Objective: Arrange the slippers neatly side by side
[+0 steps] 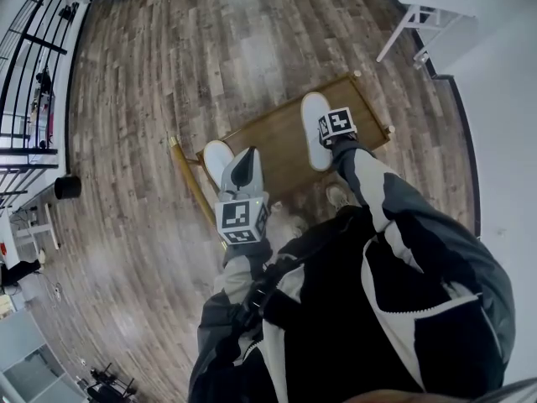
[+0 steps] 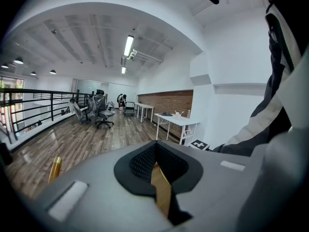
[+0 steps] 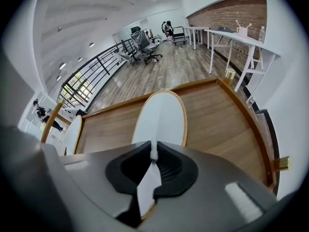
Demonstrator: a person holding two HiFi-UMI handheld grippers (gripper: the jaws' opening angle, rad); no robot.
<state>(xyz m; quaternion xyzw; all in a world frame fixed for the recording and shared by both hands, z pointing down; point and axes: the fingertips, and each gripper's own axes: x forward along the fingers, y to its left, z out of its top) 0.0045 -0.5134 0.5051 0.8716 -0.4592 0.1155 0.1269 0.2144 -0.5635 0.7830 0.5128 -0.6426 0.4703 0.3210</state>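
Two white slippers with tan rims are at a low wooden board on the floor. The right slipper lies flat on the board, and my right gripper is shut on its near end, pinching the white edge. The left slipper is at the board's left edge. My left gripper is shut on a thin tan strip, seemingly this slipper's sole edge; the rest of the slipper is hidden in the left gripper view.
The board has gold legs and a raised rim. A white desk stands at the far right against a brick wall. A black railing runs along the left. Office chairs stand far off.
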